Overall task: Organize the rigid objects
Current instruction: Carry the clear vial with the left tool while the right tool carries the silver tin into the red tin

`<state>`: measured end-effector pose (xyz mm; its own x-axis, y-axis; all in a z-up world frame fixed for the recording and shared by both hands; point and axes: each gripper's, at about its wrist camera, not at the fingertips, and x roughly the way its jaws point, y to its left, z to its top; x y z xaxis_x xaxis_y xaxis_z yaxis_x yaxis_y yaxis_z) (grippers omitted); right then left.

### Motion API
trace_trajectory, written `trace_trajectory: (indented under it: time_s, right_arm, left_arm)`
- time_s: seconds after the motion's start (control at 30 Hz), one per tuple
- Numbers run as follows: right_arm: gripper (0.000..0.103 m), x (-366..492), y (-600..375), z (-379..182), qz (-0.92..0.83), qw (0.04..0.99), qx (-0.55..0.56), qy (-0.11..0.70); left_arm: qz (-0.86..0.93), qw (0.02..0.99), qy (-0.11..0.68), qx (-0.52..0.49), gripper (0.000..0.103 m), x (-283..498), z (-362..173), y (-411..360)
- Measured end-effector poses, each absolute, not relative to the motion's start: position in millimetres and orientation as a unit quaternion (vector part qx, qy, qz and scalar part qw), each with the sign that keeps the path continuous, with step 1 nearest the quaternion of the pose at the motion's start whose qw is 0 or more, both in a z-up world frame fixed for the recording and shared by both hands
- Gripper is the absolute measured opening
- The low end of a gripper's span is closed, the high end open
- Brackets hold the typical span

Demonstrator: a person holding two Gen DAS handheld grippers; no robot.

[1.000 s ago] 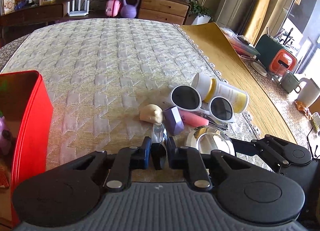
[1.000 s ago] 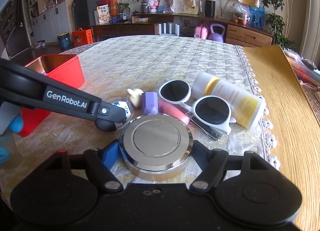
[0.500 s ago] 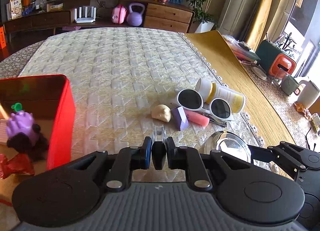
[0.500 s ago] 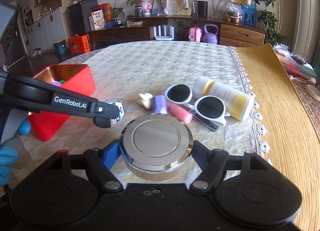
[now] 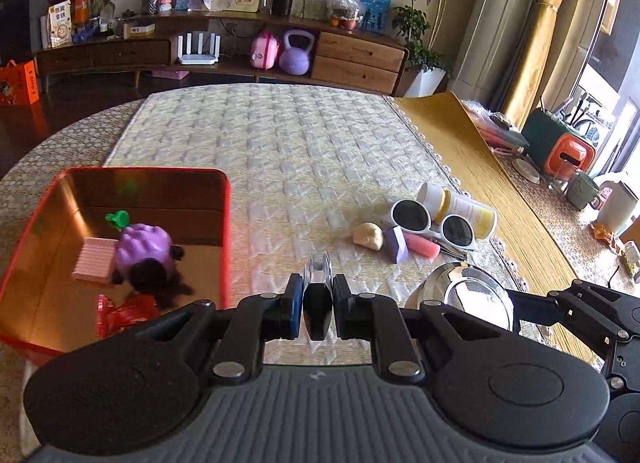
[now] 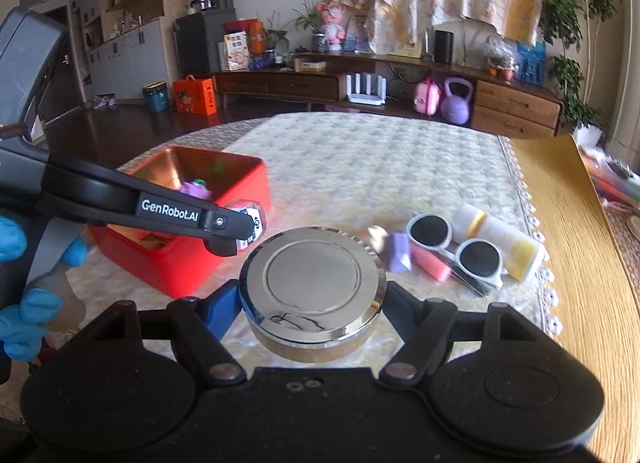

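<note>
surface: table (image 5: 472, 167), bare wood at right
cover: quilted cloth (image 5: 304, 151) over most of it
left: red box (image 5: 224, 239) on cloth
right: sunglasses (image 5: 434, 221), bottle (image 5: 464, 207), purple block (image 5: 396, 243), pink stick (image 5: 422, 245), cream lump (image 5: 369, 235) clustered near cloth's lace edge

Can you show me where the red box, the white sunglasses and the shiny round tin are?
red box (image 5: 226, 239), left wrist view, on its right wall.
sunglasses (image 5: 412, 215), left wrist view, on the left dark lens.
round tin (image 6: 313, 275), right wrist view, on the middle of its shiny lid.
</note>
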<state>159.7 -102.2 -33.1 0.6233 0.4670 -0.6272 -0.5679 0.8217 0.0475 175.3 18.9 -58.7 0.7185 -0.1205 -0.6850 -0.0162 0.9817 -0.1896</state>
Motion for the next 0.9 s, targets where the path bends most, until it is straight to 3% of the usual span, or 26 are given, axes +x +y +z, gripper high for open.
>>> trace_trajectory:
  time_s: [0.9]
  right_arm:
    - [0.076, 180, -11, -12, 0.353, 0.878, -0.114, 0.304]
  left_arm:
    - [0.061, 0.926, 0.358, -0.102, 0.016, 146, -54, 132]
